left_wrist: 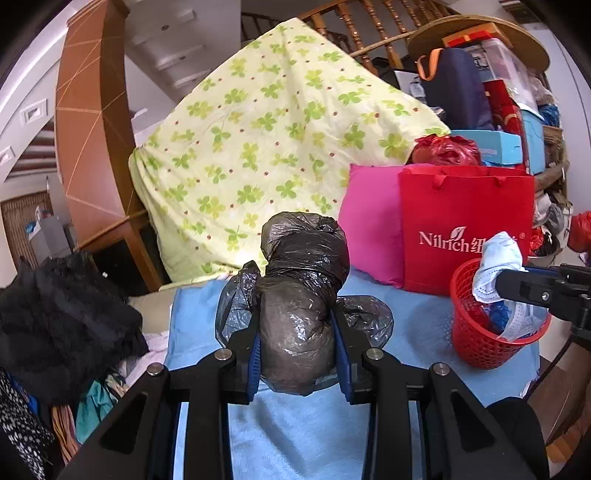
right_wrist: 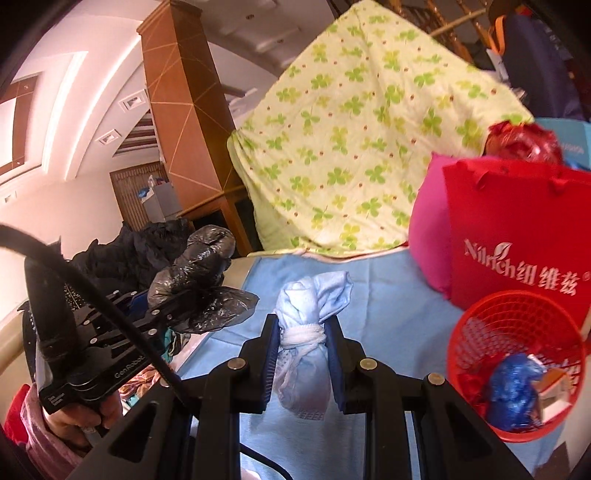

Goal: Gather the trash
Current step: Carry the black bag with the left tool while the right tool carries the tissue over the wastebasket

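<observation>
The left gripper point(left_wrist: 298, 354) clamps a knotted black plastic bag bundle point(left_wrist: 304, 295) above the blue cloth point(left_wrist: 288, 435). The right gripper point(right_wrist: 302, 363) clamps a knotted pale-blue face mask point(right_wrist: 304, 332) just beside the red mesh basket point(right_wrist: 476, 332).

Wood pillar point(left_wrist: 88, 122), stair rail point(left_wrist: 369, 22) bkgd.

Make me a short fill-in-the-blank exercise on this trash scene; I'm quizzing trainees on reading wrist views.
1. The left claw is shut on a knotted ____ plastic bag.
2. The right claw grips a light blue bundle tied with a ____ strip.
3. The mesh basket that holds trash is ____ in colour.
4. The red bag stands in front of a ____ cushion.

Missing words: black; white; red; pink
</observation>
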Available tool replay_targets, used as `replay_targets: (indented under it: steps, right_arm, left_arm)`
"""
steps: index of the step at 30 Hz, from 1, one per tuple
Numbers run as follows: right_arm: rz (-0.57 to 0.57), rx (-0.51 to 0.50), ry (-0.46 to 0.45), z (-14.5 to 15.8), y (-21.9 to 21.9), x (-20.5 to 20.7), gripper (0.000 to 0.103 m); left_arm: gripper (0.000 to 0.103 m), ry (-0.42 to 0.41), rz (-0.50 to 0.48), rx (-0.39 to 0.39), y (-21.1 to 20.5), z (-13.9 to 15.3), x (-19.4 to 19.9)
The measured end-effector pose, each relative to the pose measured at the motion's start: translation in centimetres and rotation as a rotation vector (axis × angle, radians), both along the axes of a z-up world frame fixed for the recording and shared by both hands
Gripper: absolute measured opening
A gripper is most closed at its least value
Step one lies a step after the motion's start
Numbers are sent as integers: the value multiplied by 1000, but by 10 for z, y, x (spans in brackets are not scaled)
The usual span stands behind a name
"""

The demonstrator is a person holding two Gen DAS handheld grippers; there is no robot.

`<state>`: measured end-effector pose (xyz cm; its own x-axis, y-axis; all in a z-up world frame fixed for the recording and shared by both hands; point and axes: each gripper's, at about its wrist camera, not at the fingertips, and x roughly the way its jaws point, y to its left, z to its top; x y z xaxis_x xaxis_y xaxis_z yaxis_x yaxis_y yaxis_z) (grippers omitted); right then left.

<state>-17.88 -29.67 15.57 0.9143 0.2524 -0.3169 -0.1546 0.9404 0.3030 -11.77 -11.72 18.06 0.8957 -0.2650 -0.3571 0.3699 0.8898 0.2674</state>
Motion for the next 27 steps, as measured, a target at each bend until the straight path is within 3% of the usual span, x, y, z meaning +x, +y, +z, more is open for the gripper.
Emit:
replay_targets:
  steps: [11,27]
  right_arm:
    - [-60,4,-76,15,-22,-49,27]
    - [-131,62,-101,12,-57,-73,27]
  left_arm:
    - [36,-44,-51,54,-33,10,-22]
    - [36,-37,-103,108,-65,7,-27]
